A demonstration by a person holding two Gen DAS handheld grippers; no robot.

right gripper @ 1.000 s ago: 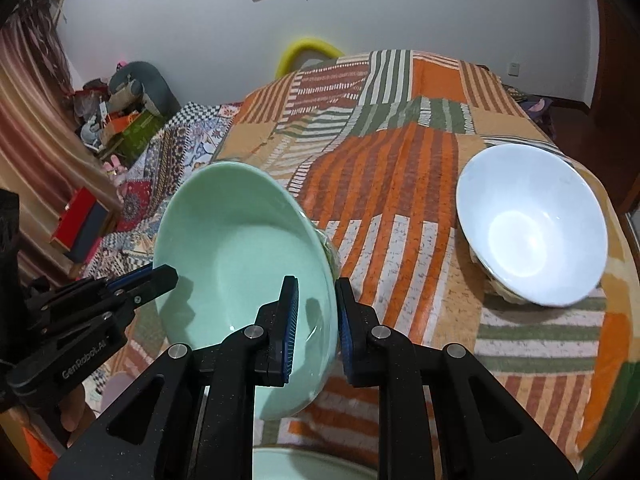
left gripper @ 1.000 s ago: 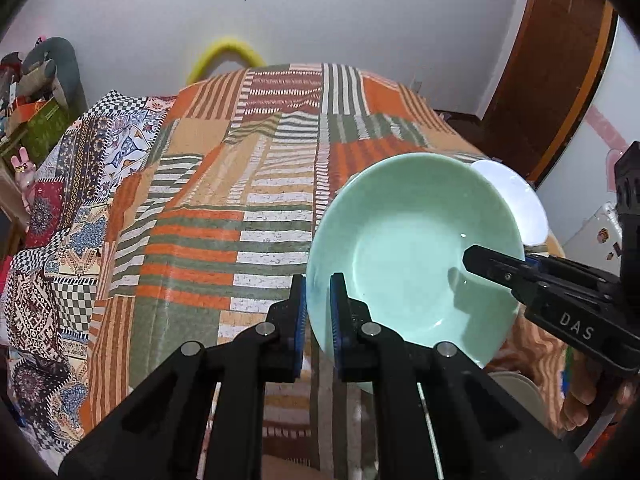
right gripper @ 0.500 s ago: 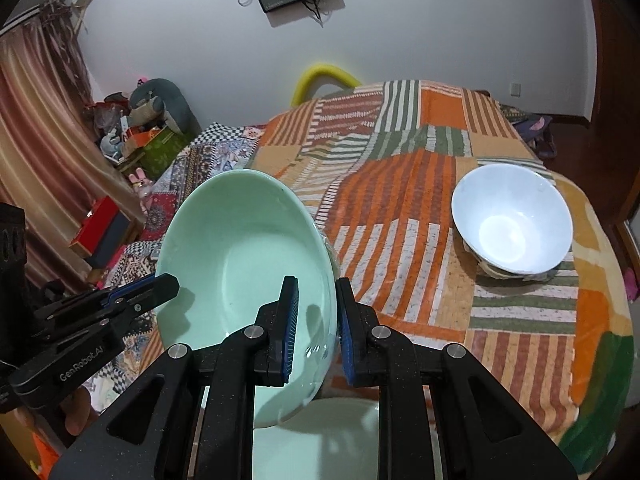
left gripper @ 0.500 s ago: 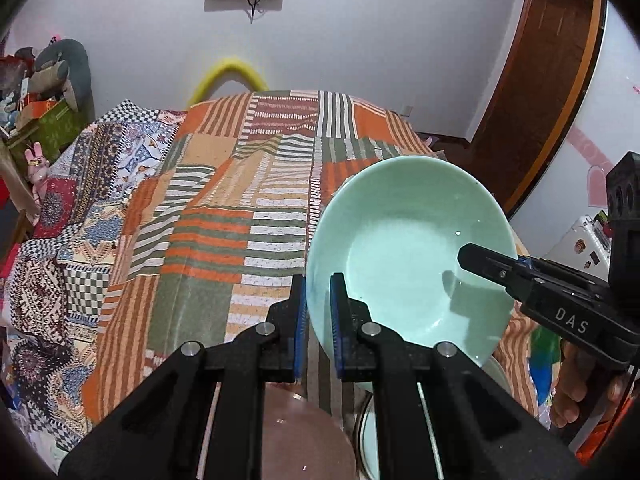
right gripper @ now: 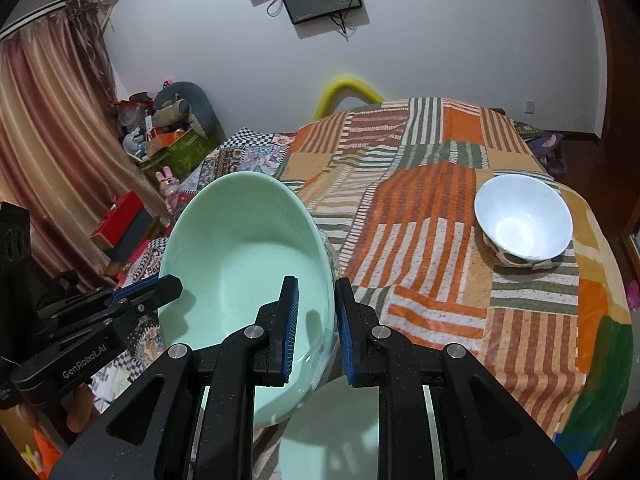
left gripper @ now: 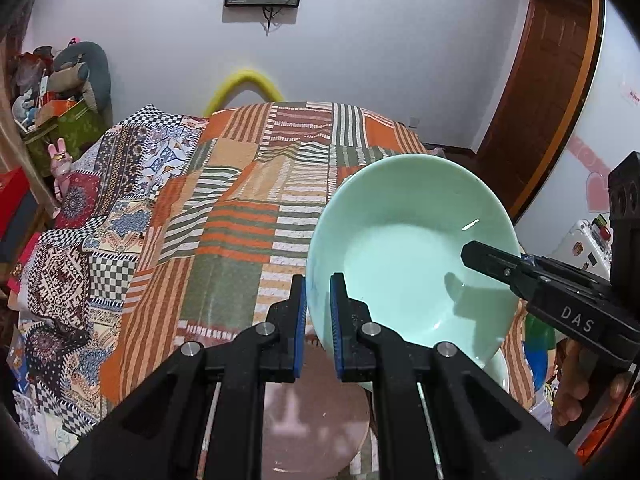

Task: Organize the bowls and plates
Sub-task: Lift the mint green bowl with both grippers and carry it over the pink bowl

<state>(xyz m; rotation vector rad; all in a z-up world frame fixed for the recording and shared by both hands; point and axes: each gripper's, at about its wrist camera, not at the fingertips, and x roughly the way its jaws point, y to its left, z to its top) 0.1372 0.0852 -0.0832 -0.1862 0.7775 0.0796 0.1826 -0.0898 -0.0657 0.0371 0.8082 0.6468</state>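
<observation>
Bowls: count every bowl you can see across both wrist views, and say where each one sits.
2. The green bowl is held up between both grippers; the white bowl rests on the striped bedspread, far right. Dishes below are partly hidden.

The wide mint-green ceramic bowl hangs tilted above the striped patchwork bedspread, its rim between the fingers of the left gripper on one side and of the right gripper on the other. Below the left fingers lies a round pinkish plate. Beyond and right of the right fingers, a white round bowl sits on the bedspread.
</observation>
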